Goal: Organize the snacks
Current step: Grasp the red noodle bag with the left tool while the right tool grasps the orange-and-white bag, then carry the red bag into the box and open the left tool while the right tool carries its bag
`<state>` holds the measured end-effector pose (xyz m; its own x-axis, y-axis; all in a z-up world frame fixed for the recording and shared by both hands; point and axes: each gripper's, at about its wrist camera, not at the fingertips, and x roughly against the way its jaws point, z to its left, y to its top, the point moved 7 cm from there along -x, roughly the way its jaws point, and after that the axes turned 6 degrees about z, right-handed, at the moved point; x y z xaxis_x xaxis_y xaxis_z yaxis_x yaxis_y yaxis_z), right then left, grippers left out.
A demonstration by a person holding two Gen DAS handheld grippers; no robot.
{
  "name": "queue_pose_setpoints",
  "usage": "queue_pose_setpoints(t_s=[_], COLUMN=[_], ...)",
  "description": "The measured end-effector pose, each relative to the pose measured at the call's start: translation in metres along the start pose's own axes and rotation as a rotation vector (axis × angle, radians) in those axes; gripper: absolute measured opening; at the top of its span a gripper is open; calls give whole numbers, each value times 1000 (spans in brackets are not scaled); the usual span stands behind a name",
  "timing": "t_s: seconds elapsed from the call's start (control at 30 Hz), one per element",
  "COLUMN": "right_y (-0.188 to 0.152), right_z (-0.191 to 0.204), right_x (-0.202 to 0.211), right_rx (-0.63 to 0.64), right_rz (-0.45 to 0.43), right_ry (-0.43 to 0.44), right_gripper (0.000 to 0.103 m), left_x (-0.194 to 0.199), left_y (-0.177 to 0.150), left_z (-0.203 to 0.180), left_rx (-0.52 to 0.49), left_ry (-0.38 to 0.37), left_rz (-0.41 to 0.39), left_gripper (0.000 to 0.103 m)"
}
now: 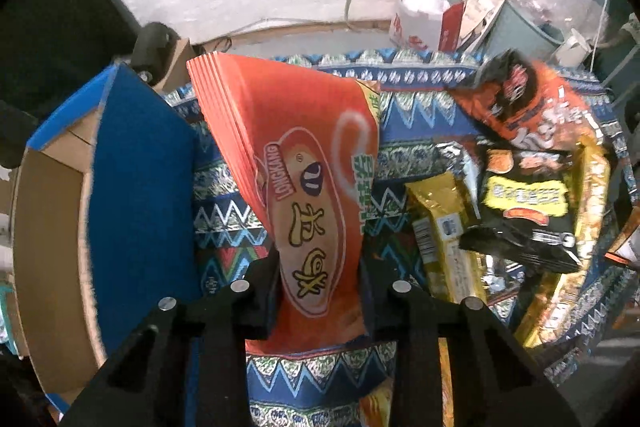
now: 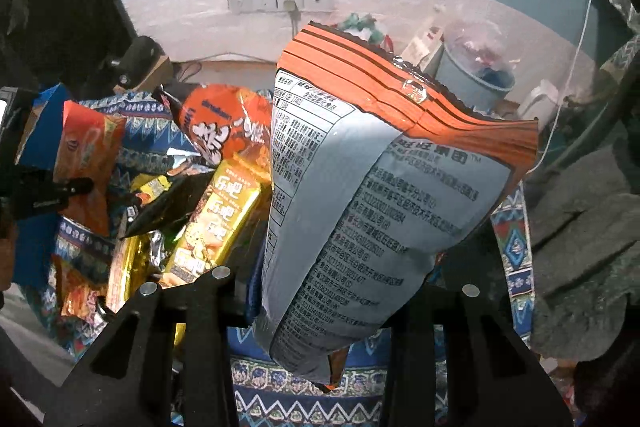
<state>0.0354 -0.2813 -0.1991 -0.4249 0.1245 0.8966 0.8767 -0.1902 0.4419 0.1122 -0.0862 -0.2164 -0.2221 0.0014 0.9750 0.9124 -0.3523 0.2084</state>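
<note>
left gripper [image 1: 320, 291]: fingers clamped on the lower end of the orange Longkang bag [image 1: 304, 163], held off the worktop [image 1: 224, 195]
left bag axis: long axis runs up and away from the fingers, sealed top edge leaning left toward the box
box [image 1: 132, 171]: blue-flapped cardboard, open, just left of the held bag; bag top near the flap edge, cannot tell if touching
right gripper [image 2: 320, 307]: fingers closed on the bottom of the orange-and-grey bag [image 2: 360, 187], printed back side facing the camera, bag standing up from the fingers and tilted right
pile: remaining snacks lie on the patterned cloth between the two grippers — gold packet [image 1: 444, 223], black packet [image 1: 524, 203], orange noodle-style bag [image 1: 532, 99]
nearer arm: left is the one next to the box, right is well apart from it, across the pile
key relation: box opening lies left of the left fingers, so my guess is a leftward carry and release there first
risk: tall floppy bag may catch the flap on entry
</note>
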Motion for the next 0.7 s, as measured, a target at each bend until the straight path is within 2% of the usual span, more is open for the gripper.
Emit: queue_pose_setpoints(t_s=[0.17, 0.4, 0.7], right_y=[3, 9, 25], right_z=[9, 28, 69], right_x=[20, 40, 61], right_rx=[15, 41, 88], right_rz=[-39, -82, -122], right_ry=[8, 24, 77], right_gripper=[37, 37, 37], left_x=[29, 69, 111], left_y=[-2, -12, -30], left_z=[1, 7, 39], left_rx=[-21, -65, -31], left_ry=[9, 59, 68], left_rz=[-69, -172, -254], left_gripper=[32, 32, 32])
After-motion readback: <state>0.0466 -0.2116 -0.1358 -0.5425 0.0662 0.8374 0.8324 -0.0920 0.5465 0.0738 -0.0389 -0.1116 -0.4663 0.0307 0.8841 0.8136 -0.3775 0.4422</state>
